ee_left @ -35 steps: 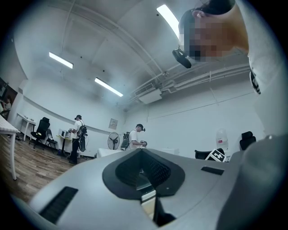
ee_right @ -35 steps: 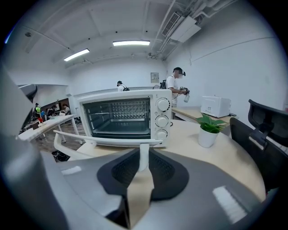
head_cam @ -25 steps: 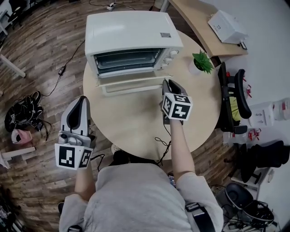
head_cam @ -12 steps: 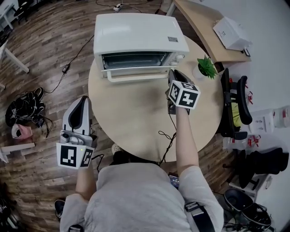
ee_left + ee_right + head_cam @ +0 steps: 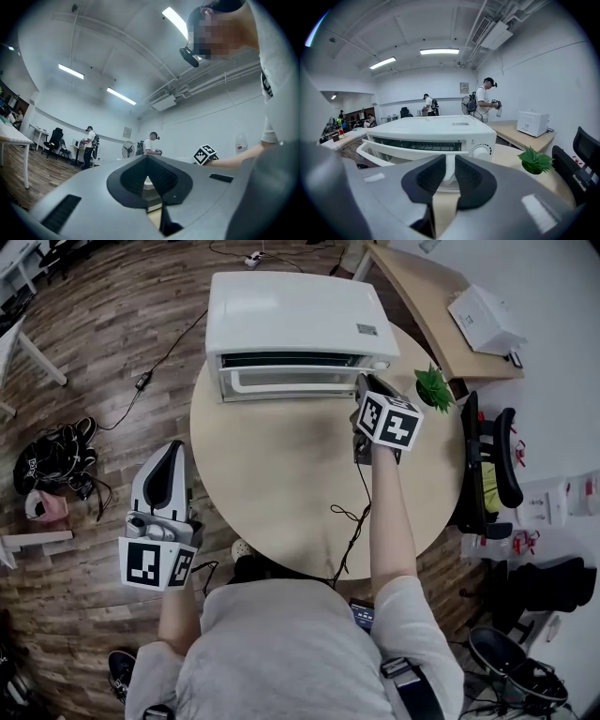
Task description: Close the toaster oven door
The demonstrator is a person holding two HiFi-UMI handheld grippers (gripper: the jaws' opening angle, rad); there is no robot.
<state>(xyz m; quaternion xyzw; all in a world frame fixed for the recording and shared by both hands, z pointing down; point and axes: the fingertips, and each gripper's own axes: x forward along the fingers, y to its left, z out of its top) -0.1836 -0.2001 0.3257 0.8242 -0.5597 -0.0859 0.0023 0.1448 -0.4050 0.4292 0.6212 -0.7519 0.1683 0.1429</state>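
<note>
Round table [image 5: 281, 484]: door [image 5: 281, 381] has swung up nearly shut now, right gripper [image 5: 449, 160] pinching handle [image 5: 384, 151], left gripper [image 5: 171, 454] closed, idle. Just needs a nudge.

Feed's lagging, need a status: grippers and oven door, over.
Right gripper shut on door handle. Left gripper shut, empty, beside table. Door ajar, nearly closed. Nothing blocking it.
</note>
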